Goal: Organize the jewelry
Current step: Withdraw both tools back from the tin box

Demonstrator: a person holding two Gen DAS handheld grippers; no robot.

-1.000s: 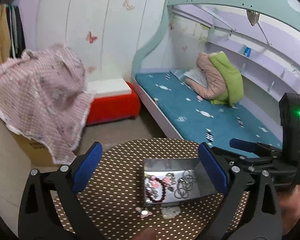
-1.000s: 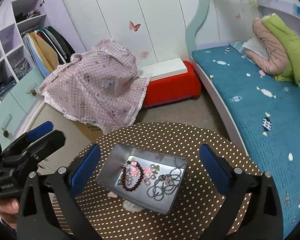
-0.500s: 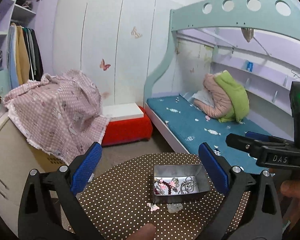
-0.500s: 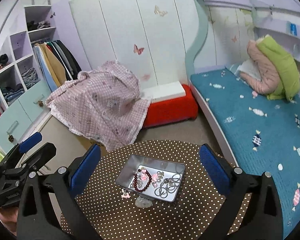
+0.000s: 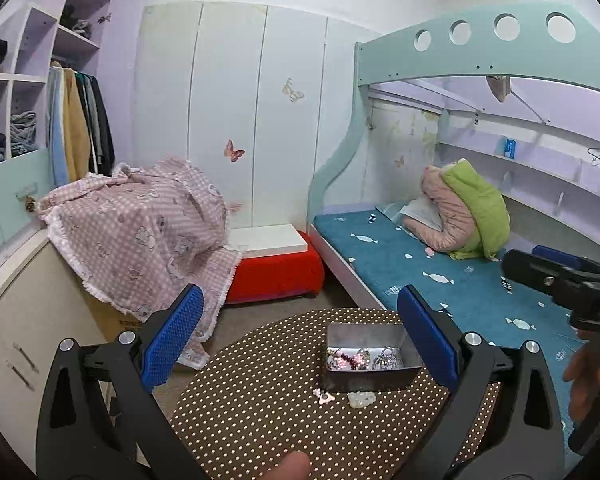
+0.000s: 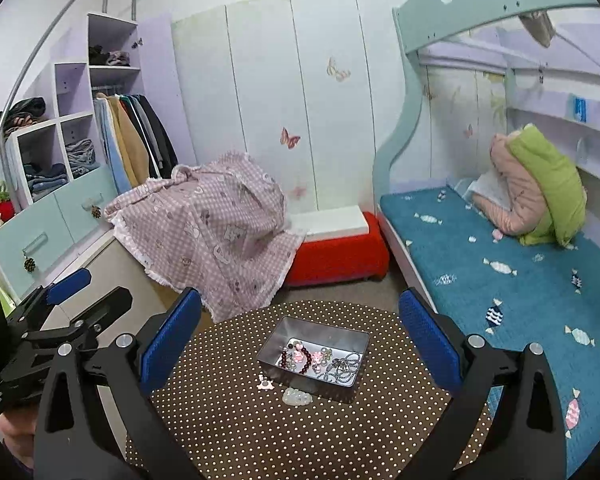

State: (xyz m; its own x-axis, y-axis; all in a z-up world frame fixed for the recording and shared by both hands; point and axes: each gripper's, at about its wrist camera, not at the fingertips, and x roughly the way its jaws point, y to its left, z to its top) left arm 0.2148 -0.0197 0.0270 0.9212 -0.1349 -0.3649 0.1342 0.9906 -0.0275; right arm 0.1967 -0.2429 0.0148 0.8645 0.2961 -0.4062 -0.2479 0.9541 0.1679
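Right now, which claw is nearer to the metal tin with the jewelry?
Right, by a little, I think. The right claw faces the metal tin squarely; the left claw is off to its left, and the tin looks smaller there.

Both grippers pulled up and back from round table [image 6: 236, 420]. Metal tin [image 6: 342, 336] now smaller, farther off in both views. Left gripper [image 5: 298, 338] has tin at 2 o'clock between its fingers; right gripper [image 6: 300, 340] has tin near centre, wardrobe and bunk now wider in view.
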